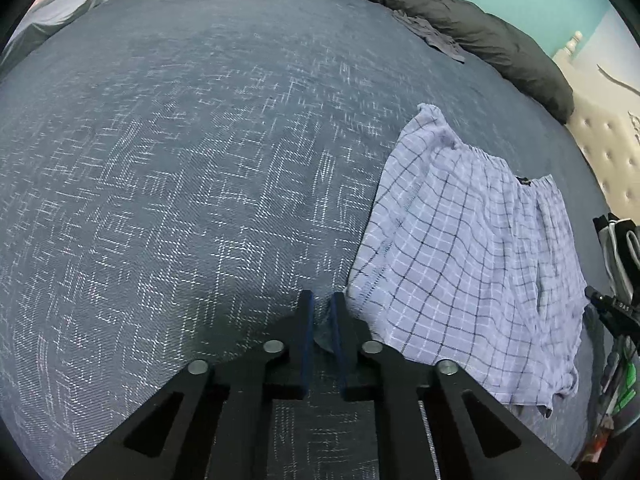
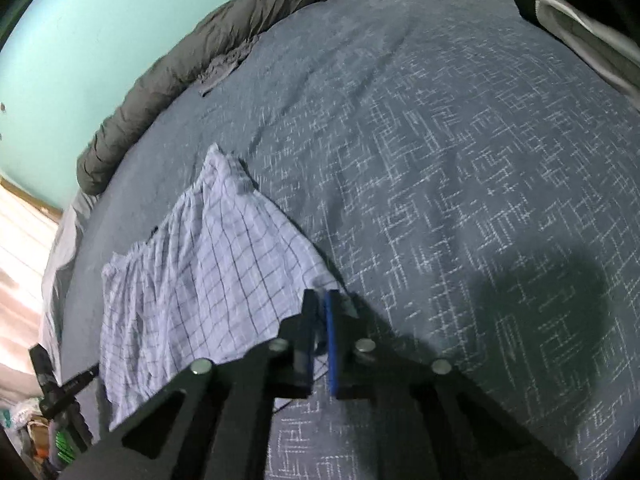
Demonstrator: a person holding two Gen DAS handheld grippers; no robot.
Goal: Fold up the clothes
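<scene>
On the bed (image 1: 200, 160), with both tools pinching checked shorts (image 1: 472, 264) corners: lift evenly, keeping cloth taut.

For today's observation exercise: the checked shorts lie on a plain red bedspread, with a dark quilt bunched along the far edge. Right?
Not quite. Both wrist views show the bedspread is grey-blue with a white line pattern, not plain red. The checked shorts do lie on it, and the dark quilt is bunched along the far edge.

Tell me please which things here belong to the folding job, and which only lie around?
Job: checked shorts, left gripper, right gripper, each shut on a corner of the shorts.
Lying about: dark quilt, small grey garment, patterned bedcover.
</scene>
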